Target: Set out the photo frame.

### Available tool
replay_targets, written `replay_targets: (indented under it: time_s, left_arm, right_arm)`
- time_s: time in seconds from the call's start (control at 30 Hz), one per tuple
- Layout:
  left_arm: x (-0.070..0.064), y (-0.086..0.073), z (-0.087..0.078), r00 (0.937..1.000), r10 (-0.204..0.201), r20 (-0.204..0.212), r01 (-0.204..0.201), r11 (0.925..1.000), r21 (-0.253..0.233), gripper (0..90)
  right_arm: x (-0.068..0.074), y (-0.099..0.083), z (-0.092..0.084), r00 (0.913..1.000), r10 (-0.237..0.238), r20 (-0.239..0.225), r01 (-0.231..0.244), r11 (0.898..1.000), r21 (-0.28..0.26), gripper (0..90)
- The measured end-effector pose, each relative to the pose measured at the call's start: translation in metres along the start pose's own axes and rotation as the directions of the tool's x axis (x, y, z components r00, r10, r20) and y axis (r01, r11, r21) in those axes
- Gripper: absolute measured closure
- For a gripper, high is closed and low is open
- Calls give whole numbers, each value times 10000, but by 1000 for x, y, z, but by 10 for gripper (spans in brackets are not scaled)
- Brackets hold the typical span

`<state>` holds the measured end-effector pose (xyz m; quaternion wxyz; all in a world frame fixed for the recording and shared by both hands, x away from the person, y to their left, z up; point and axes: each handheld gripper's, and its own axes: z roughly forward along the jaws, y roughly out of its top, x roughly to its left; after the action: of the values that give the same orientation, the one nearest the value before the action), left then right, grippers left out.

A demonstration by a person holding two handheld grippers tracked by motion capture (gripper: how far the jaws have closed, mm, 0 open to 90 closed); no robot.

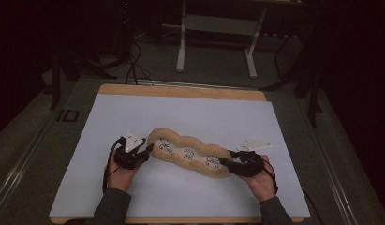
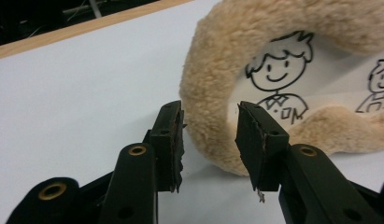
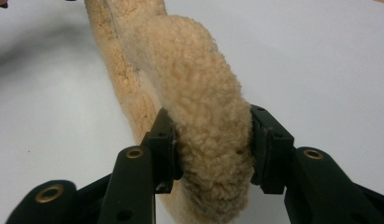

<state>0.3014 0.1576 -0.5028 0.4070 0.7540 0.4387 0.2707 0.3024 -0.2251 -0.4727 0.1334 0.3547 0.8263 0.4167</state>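
Right claw (image 3: 208, 144) pinching fleecy frame (image 3: 199, 116), cartoon drawings (image 2: 276, 77)

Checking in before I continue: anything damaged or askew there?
One thing: the left gripper has ragged, frayed pads, and its open jaws straddle the fleece rim untouched. The right gripper clamps the other end.

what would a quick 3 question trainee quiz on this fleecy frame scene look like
1. True or false: the right gripper is shut on the fleecy frame.
2. Which part of the frame sits between the left gripper pads? A) its curved end rim B) a cartoon panel C) nothing
3. How many cartoon drawings show inside the frame in the high view?

Key:
1. True; both pads press into the fleece in the right gripper view.
2. A; the rim lies in the gap, pads not pressing it.
3. Three.
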Motion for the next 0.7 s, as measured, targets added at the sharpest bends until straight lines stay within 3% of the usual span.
replay_targets:
  time_s: [0.43, 0.7]
  left_arm:
    - [2, 1, 12, 9999, 4, 150, -5, 10000, 69, 593]
    - [0, 3, 23, 9997, 107, 227, -113, 9996, 265, 593]
  right_arm:
    - [-2, -1, -1, 10000, 58, 32, -58, 10000, 40, 580]
    - [-5, -3, -2, 9993, 290, -254, -287, 9995, 142, 561]
